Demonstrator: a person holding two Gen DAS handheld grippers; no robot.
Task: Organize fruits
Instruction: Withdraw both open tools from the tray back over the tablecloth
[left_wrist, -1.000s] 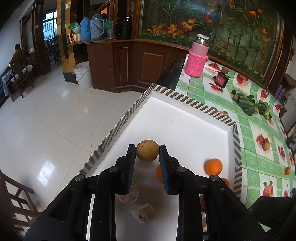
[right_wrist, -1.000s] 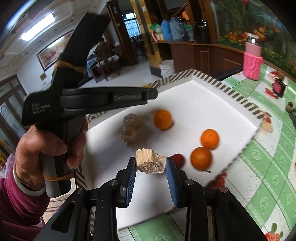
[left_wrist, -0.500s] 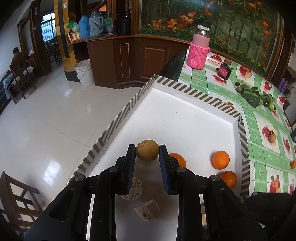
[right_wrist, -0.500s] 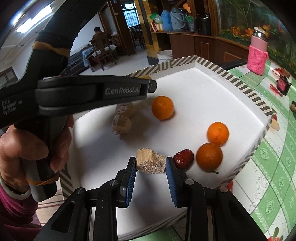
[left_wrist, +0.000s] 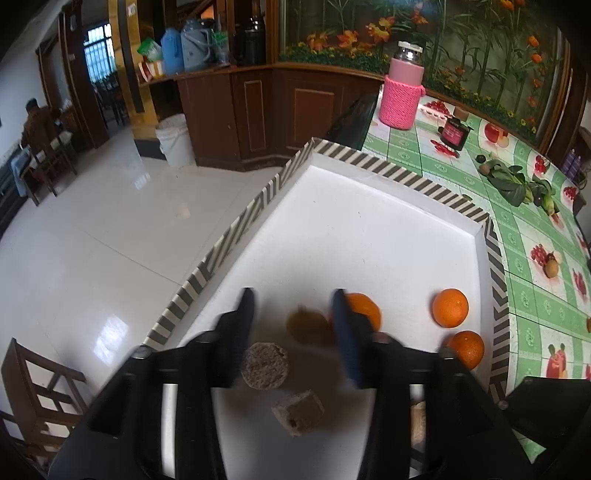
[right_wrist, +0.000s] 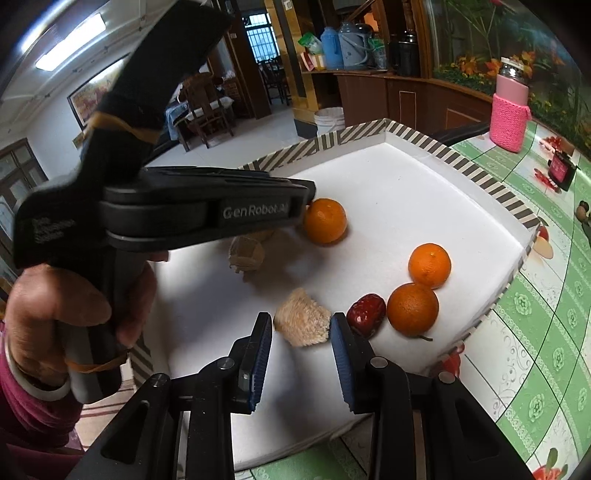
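Observation:
A white tray with a striped rim holds the fruit. My left gripper is open; a blurred brown round fruit is loose between its fingers, over the tray. Three oranges lie to its right. A round tan piece and a cube-like piece lie under it. My right gripper is open; a pale fibrous chunk is loose between its fingers, beside a red date. The left gripper's body crosses the right wrist view.
The tray sits at the edge of a green fruit-print tablecloth. A pink-sleeved jar, a small dark jar and leafy greens stand beyond it. White floor lies to the left.
Both grippers have opened. The brown fruit has left the left fingers and is dropping; the fibrous chunk has come free of the right fingers. Both grippers have come lower over the tray.

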